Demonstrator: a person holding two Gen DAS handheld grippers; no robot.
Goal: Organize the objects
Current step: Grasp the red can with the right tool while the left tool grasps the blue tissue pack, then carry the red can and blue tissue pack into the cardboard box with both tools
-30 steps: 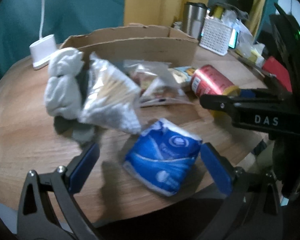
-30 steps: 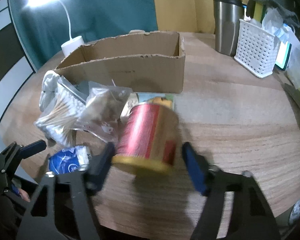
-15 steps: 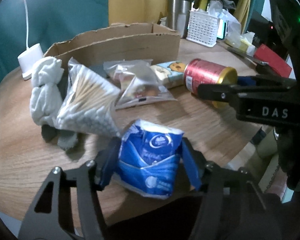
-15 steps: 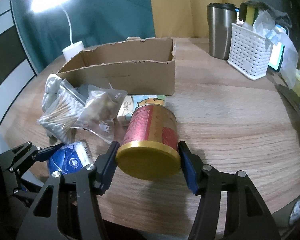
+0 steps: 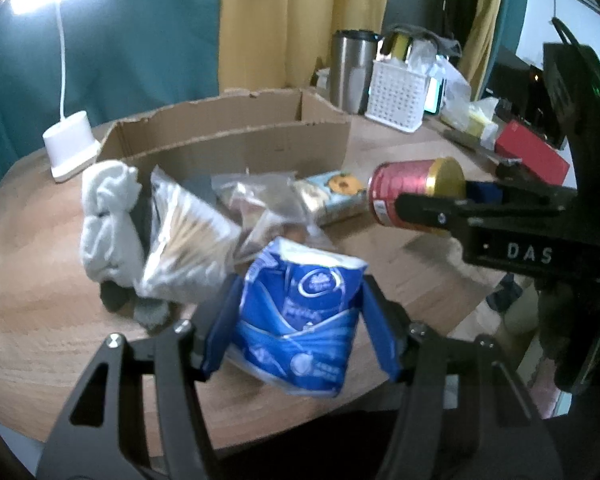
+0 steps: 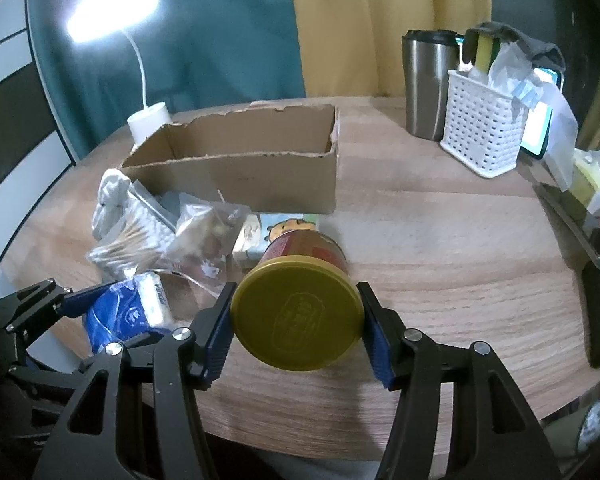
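Two grippers are loaded at once, which looks like the reason both hang over the near edge of the surface (image 6: 440, 240) instead of working in turn. The left gripper (image 5: 300, 320) has its fingers pinched on a blue pack (image 5: 300, 316), soft enough that the wrapper bulges above the blue pads; it is gripped across its middle, probably so it won't fold and slip out. The right gripper (image 6: 296, 324) has its fingers clamped on either side of a red can (image 6: 300, 316), held lying down with its gold lid towards the camera, and the can looks lifted clear of the wood. Behind them the open box (image 6: 252, 176) sits toward the far edge, with nothing visible inside from here, and I take it as the likely place for both. Between box and grippers lie the rest: a swab bag (image 5: 188, 240), a white cloth (image 5: 108, 220), a clear pouch (image 6: 204, 236) and a snack packet (image 6: 276, 232), all crowded against the box's near wall.
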